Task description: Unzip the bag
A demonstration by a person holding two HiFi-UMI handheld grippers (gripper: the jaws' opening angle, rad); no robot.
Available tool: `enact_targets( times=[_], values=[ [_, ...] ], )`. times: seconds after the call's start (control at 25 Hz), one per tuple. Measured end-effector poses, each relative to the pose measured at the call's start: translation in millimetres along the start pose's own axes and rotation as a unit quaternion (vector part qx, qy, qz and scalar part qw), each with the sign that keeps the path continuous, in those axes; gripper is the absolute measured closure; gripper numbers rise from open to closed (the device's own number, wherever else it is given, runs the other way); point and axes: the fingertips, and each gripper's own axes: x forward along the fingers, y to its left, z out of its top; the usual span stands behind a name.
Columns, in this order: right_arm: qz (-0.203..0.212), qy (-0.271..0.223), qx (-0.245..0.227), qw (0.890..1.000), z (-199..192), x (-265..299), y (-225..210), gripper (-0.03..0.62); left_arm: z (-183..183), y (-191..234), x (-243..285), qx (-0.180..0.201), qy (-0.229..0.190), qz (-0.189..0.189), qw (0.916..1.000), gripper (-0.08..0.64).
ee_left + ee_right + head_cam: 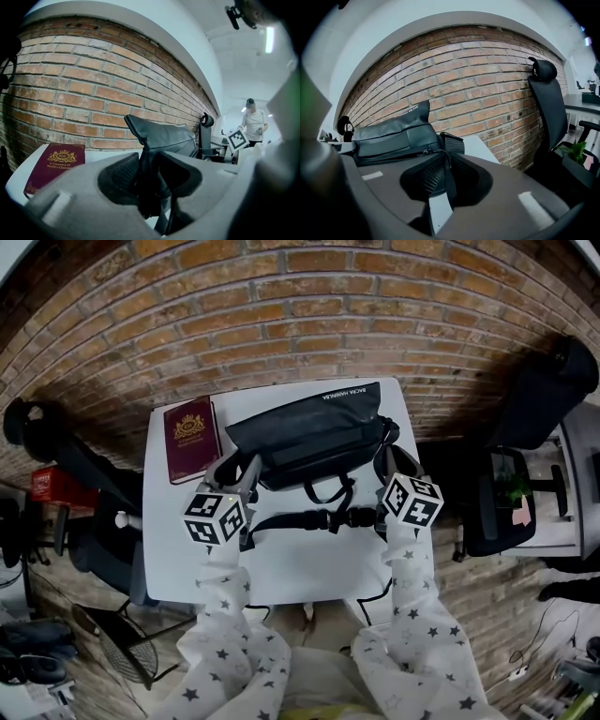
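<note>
At the table's (pixel 309 559) near edge a loose strap (pixel 309 518) lies just in front of the bag (pixel 305 432), which sits mid-table with a gripper at each end.

The left gripper (pixel 239 470) is clenched on a fold of fabric at the bag's left end, lifting it a little. The right gripper (pixel 398 460) is at the right end. Its jaws stand slightly apart with the thin cord of the pull (pixel 424 151) hanging between them, not pinched.

The pull sits at the right end while the left end is anchored, so I judge the zip's run is at or near its finish. The slit under the flap is too dark to show whether the teeth have parted.

If any travel is left:
- Pinch the cord again close to the slider.
- Draw it rightward, low and in line with the zip, not upward.
- Hold firm with the left gripper so the fabric stays taut and the bag does not slide or bunch.

Nothing of the bag's inside shows, so I cannot tell what it holds.

Beyond its left end a maroon book (pixel 190 437) lies flat, apart from the bag. Behind the table is a brick wall (pixel 309 324).
</note>
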Motion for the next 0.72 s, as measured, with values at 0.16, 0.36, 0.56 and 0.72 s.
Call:
enact_targets(
  times=[0.16,0.36,0.56,0.72],
  values=[
    [0.018,-0.012,-0.007,1.000,4,-8,0,0.469,0,-1,-5,0.003,-0.003,0.004,1.0000,0.417],
    [0.046,-0.038,-0.065,0.996,17,-28,12,0.437,6,-1,-20,0.020,-0.015,0.016,0.9996,0.416],
    [0.078,-0.065,-0.090,0.991,31,-51,28,0.494,15,-14,-40,0.039,-0.028,0.015,0.9987,0.430],
    [0.101,-0.085,-0.103,0.986,44,-67,44,0.540,25,-25,-55,0.053,-0.045,0.021,0.9974,0.503]
  ],
)
